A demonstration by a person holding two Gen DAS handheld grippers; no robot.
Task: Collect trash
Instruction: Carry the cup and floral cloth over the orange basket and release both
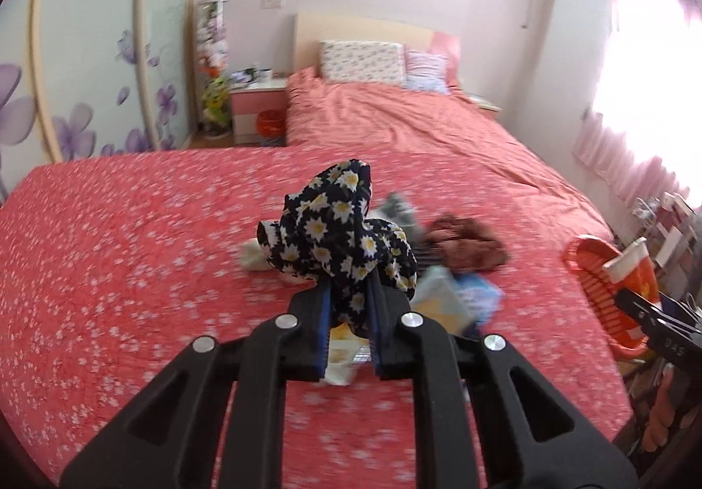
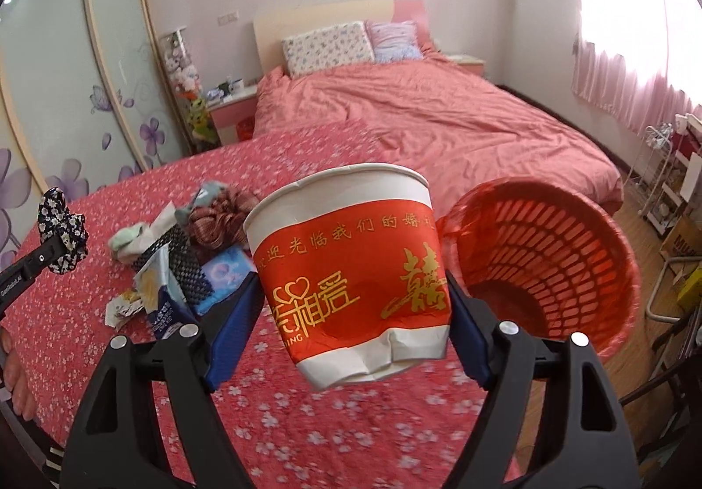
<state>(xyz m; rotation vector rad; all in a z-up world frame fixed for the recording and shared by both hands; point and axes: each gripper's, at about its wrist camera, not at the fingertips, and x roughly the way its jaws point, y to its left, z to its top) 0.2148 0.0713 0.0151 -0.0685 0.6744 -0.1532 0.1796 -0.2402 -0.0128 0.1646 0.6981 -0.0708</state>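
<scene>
My left gripper [image 1: 349,291] is shut on a black scrunchie with white daisies [image 1: 342,234], held up above the red flowered bedspread [image 1: 131,248]. From the right wrist view the same scrunchie [image 2: 61,226] shows at the far left. My right gripper [image 2: 351,300] is shut on a white paper cup with a red band and gold lettering [image 2: 351,269], its base dented. An orange plastic basket [image 2: 548,265] lies tilted just right of the cup, its mouth facing me. A pile of trash and small items [image 2: 175,265] lies on the bedspread below the left gripper.
The pile holds a brown scrunchie [image 1: 465,243], a blue packet [image 1: 478,296], wrappers and socks. A bed with pink cover [image 1: 395,116] and pillows stands behind. A wardrobe with purple flowers [image 1: 87,72] is on the left, shelves and boxes [image 2: 675,199] on the right. A person's hand [image 2: 13,366] shows at the left edge.
</scene>
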